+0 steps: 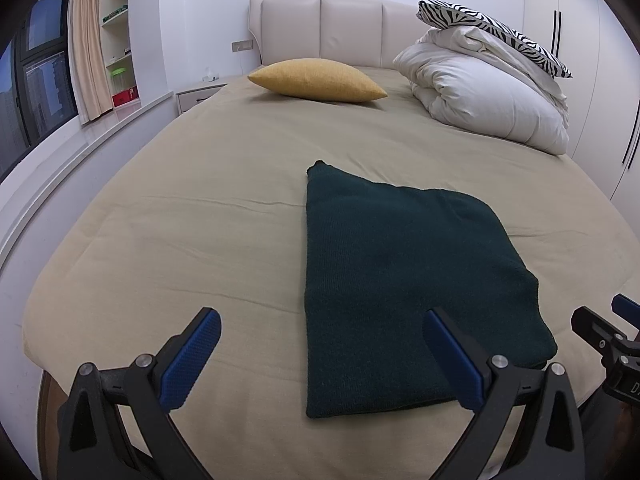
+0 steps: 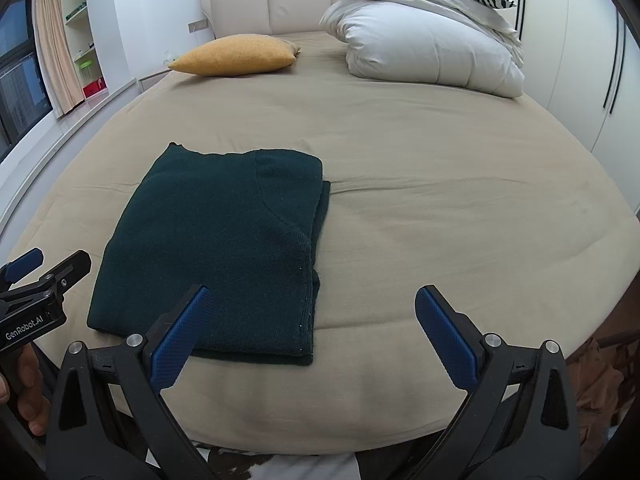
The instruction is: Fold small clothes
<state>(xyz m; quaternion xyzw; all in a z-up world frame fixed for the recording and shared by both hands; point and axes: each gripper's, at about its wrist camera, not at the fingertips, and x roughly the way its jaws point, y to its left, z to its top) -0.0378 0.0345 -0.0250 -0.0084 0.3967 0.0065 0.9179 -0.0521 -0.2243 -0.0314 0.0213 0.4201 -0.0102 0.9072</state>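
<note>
A dark green sweater (image 1: 404, 280) lay folded on the tan bed (image 1: 192, 208), toward five o'clock. The left gripper (image 1: 322, 354) and right gripper (image 2: 312, 330) hovered near it, jaws spread apart, empty.

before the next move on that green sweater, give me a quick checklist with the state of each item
1. Left claw open and holding nothing: ok.
2. Right claw open and holding nothing: ok.
3. Dark green sweater lies flat on the bed sheet, already folded into a rectangle: ok.
4. Layer edges aligned on the right side: not ok, a lower layer sticks out past the top one.
5. Yellow cushion and white duvet lie apart from the sweater: ok.
6. Further fold needed: cannot tell.
</note>
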